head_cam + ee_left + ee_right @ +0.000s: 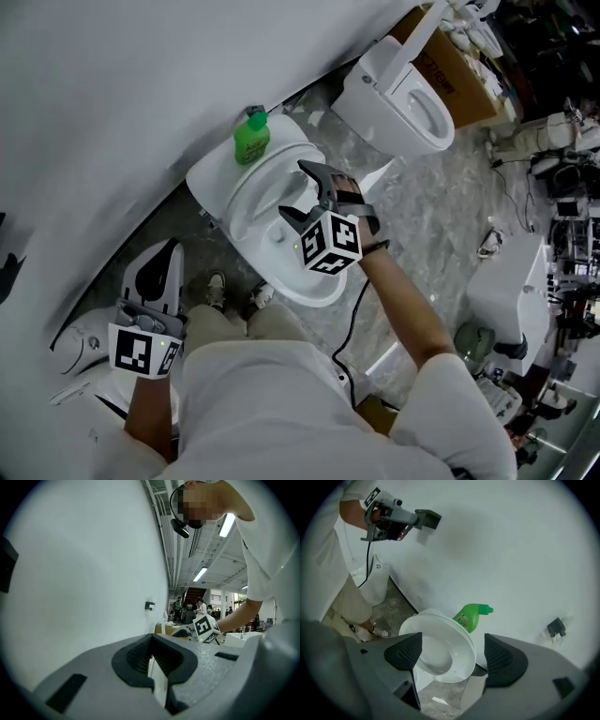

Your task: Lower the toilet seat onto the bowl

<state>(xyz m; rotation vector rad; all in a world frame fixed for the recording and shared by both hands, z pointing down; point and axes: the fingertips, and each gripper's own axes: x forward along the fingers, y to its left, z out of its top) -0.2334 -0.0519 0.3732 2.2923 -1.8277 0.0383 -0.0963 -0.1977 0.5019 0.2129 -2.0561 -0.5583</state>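
While its jaws stand apart, right gripper (pixel 453 653) hovers over toilet seat (pixel 443 624).

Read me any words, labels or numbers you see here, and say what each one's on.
Green bottle label: print too blurred to read.
Cardboard box side: dark print, too small to read.
Marker cubes: square patterns only, no words.
Nothing here reads clearly.

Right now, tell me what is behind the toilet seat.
A green cleaner bottle stands on the toilet's rear ledge. From the right gripper view, the toilet seat hides its base.
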